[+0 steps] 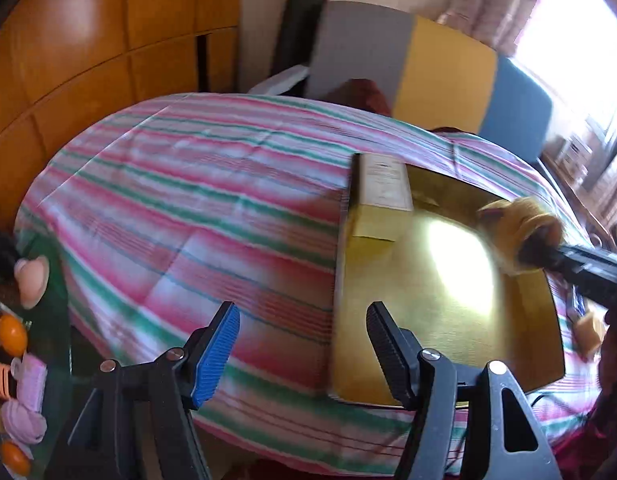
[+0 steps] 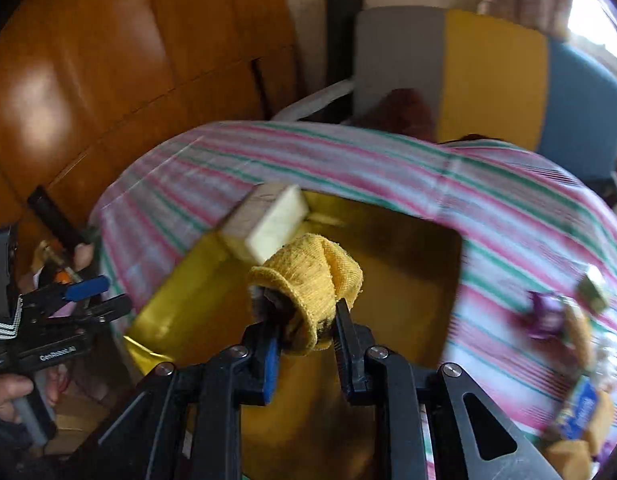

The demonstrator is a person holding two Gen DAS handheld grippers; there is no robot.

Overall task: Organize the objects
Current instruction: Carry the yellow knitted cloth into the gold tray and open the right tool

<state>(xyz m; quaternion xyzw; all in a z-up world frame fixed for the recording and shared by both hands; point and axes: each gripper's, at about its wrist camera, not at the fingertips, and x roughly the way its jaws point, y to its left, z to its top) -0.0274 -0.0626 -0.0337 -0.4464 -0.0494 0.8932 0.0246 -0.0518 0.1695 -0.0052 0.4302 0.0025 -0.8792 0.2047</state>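
Right hand-held gripper (image 2: 306, 322) is clamped on a rolled yellow sock (image 2: 308, 280) above the gold tray (image 2: 388, 248) on the striped worktop (image 2: 388, 160), while the left hand-held gripper (image 1: 304, 332) stands open and empty; judging by this, the sock is being carried, and next calls for lowering it beside the cream box (image 2: 268, 216) and releasing.

- Right gripper (image 2: 304, 322) angles steeply downward, jaws clamped tight on a rolled yellow sock (image 2: 308, 280), blue pad on one side, black on the other.
- Left gripper (image 1: 302, 354) tilts down too, jaws standing wide apart with nothing between them.
- In the right wrist view, a hand (image 2: 6, 394) wraps the left gripper's handle at the far left edge.
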